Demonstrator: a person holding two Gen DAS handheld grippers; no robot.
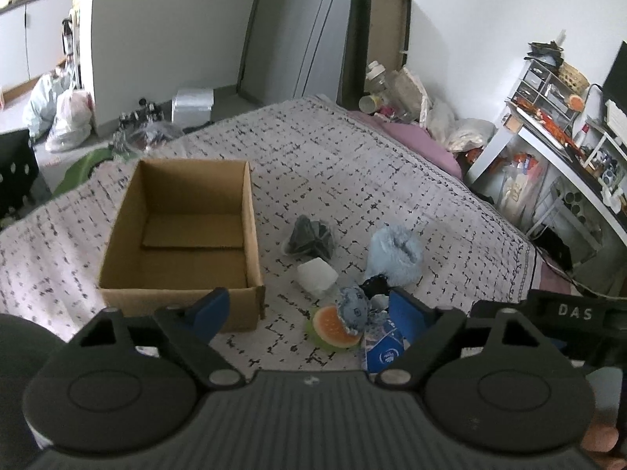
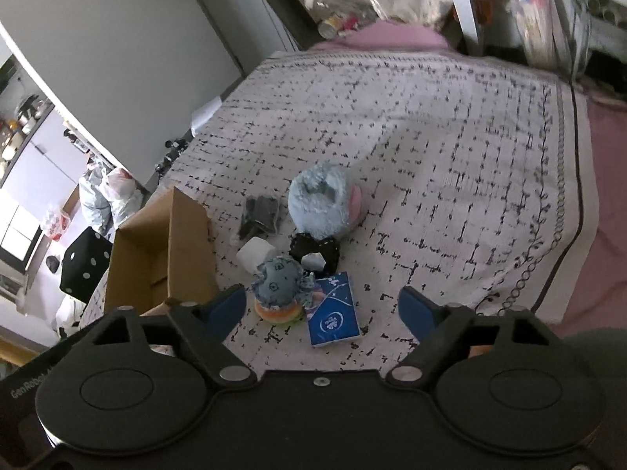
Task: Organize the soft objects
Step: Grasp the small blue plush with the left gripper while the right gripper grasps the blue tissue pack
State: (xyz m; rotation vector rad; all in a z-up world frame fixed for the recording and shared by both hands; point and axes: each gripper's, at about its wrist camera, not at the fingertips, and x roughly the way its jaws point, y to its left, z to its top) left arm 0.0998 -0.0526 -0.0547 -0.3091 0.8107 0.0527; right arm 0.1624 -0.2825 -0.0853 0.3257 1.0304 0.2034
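An open, empty cardboard box (image 1: 180, 235) (image 2: 156, 243) stands on the patterned bedspread (image 1: 352, 164). Right of it lie soft objects: a fluffy light-blue slipper (image 1: 395, 252) (image 2: 319, 203), a dark grey bundle (image 1: 309, 237) (image 2: 260, 215), a white foam block (image 1: 317, 274) (image 2: 254, 254), a black lacy item (image 2: 313, 254), a blue patterned plush (image 1: 354, 309) (image 2: 278, 282) on an orange-green sponge (image 1: 333, 327), and a blue tissue pack (image 1: 382, 348) (image 2: 333, 313). My left gripper (image 1: 309, 311) is open above the near edge of the pile. My right gripper (image 2: 321, 305) is open over the tissue pack.
A pink pillow (image 1: 415, 141) and bags lie at the bed's far end. A white desk with shelves (image 1: 556, 137) stands to the right. Bags (image 1: 66, 113) and a black stool (image 1: 15, 172) are on the floor to the left.
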